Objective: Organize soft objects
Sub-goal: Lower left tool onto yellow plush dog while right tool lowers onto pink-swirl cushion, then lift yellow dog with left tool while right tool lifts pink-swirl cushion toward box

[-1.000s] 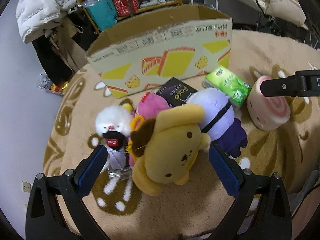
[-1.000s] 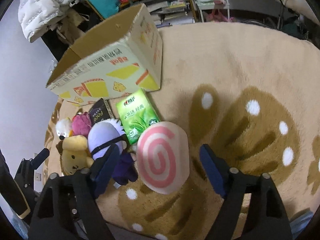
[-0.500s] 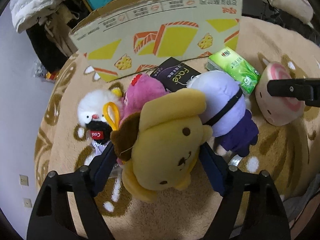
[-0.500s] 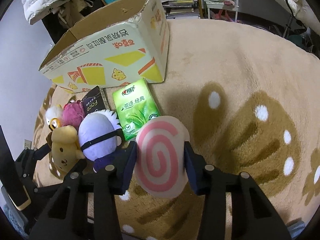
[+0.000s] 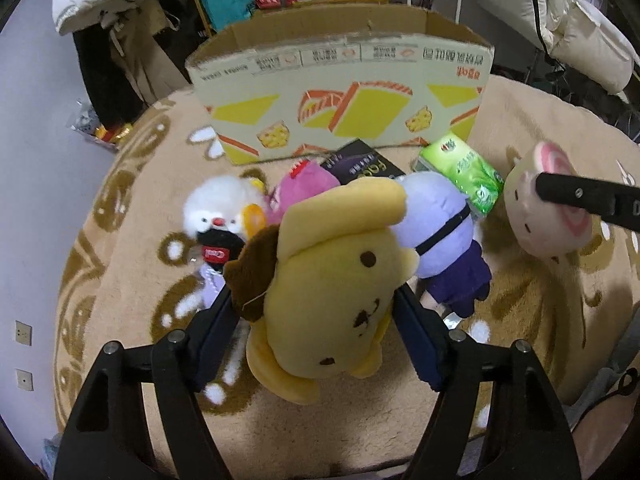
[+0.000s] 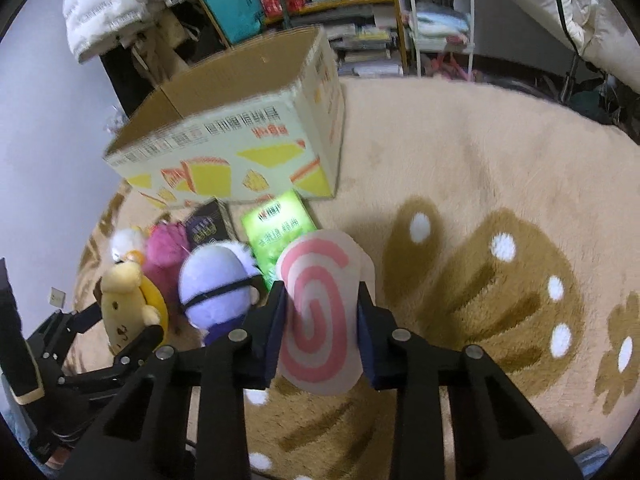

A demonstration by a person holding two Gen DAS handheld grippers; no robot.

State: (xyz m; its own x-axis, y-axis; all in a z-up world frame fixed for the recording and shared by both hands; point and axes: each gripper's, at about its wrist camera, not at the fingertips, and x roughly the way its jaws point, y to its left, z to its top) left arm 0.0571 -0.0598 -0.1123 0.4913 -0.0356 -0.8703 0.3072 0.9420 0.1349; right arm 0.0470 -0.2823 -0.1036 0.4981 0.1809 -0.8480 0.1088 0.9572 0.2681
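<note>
A yellow dog plush (image 5: 332, 264) sits between the fingers of my left gripper (image 5: 314, 300). The jaws are closing and both blue pads press into its sides. My right gripper (image 6: 320, 300) is shut on a round cream plush with a pink swirl (image 6: 316, 264), squeezing it narrow. That swirl plush (image 5: 532, 208) also shows at the right of the left wrist view. On the rug lie a purple plush (image 5: 436, 220), a pink plush (image 5: 300, 188) and a white fluffy plush (image 5: 220, 204), close behind the dog. An open cardboard box (image 5: 340, 68) stands beyond them.
A green tissue pack (image 5: 464, 168) and a black pack (image 5: 360, 164) lie against the box front. The beige rug (image 6: 480, 160) stretches bare to the right. Shelves, a white jacket and bags crowd the back wall.
Both pairs of jaws have closed in. The left pads now squeeze the yellow dog plush, and the right pads have pinched the swirl plush narrow.
</note>
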